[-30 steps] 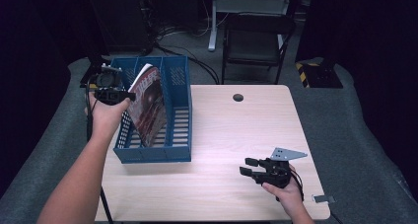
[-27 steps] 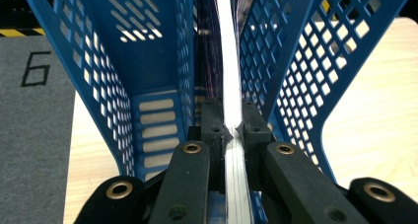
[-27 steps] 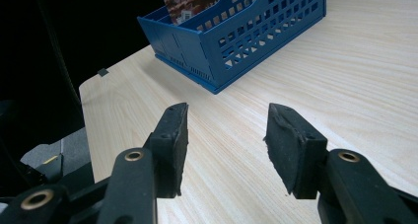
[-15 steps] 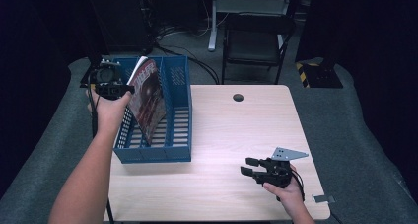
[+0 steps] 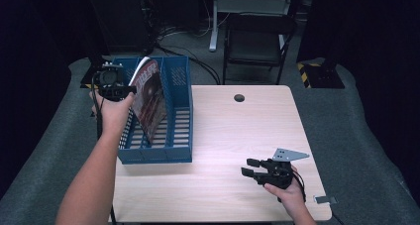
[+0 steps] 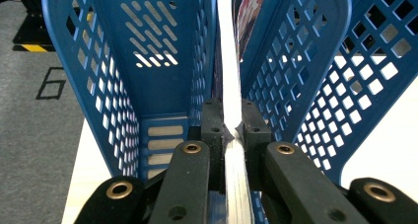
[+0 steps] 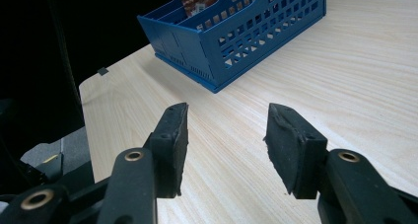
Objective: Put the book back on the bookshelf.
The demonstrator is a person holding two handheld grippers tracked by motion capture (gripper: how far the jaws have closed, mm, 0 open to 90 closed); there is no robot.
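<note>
A pale wood-grain table [image 5: 213, 136] fills the centre of the high view, with a blue slotted file rack [image 5: 176, 111] standing on its left side, toward the left of the frame. A red-covered magazine [image 5: 148, 98] leans tilted inside the rack, its lower edge down among the dividers and its top edge rising above the rim. At the upper left of the high view, the left gripper [image 5: 111, 81] is held over the rack's far left corner, and in the left gripper view its jaws are clamped together on the magazine's thin white edge [image 6: 231, 110], which runs up the middle of the frame between two perforated blue walls. Toward the lower right of the high view, the right gripper [image 5: 255, 168] rests low over the bare tabletop, well apart from the rack; in the right gripper view its jaws stand wide apart, holding nothing, with the rack in the upper part of the frame.
</note>
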